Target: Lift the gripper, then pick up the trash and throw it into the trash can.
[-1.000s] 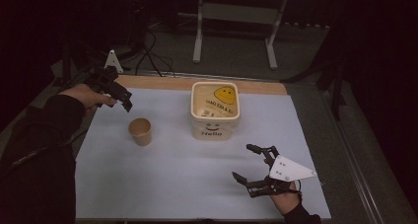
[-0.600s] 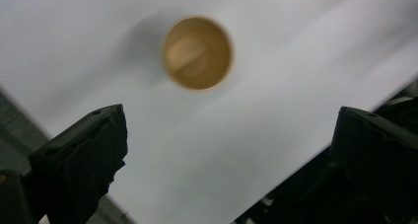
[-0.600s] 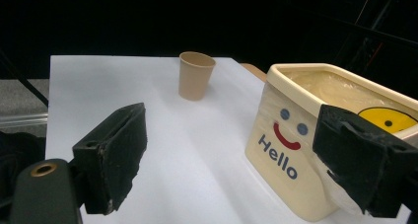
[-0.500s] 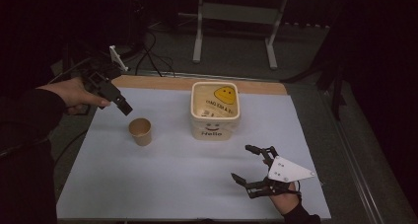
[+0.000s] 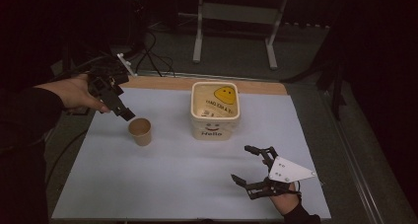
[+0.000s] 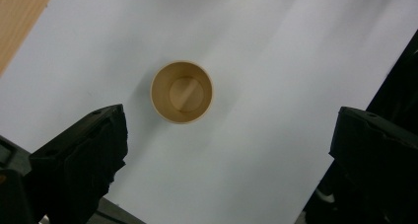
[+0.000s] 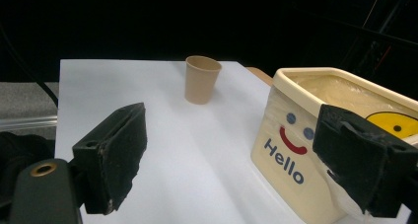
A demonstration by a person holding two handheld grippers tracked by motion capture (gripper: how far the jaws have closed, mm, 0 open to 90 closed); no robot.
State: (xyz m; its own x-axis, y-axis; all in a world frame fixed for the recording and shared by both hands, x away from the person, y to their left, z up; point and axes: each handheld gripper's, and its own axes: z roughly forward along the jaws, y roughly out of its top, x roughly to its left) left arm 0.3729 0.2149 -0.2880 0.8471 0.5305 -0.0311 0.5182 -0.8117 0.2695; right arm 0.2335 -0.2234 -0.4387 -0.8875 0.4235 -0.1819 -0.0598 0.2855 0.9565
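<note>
High view: the left gripper (image 5: 123, 113), jaws spread wide, hovers just above an upright brown paper cup (image 5: 140, 131) standing left of the cream tub (image 5: 215, 110). Closing off-centre would likely tip the light, empty cup. The right gripper (image 5: 252, 165) rests open nearby.

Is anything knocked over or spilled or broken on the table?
No, nothing stands out. The small brown paper cup stands upright and looks empty inside, as the left gripper view shows. The cream square tub with the smiley face and "Hello" sits upright too. The white table cover shows no spills.
</note>
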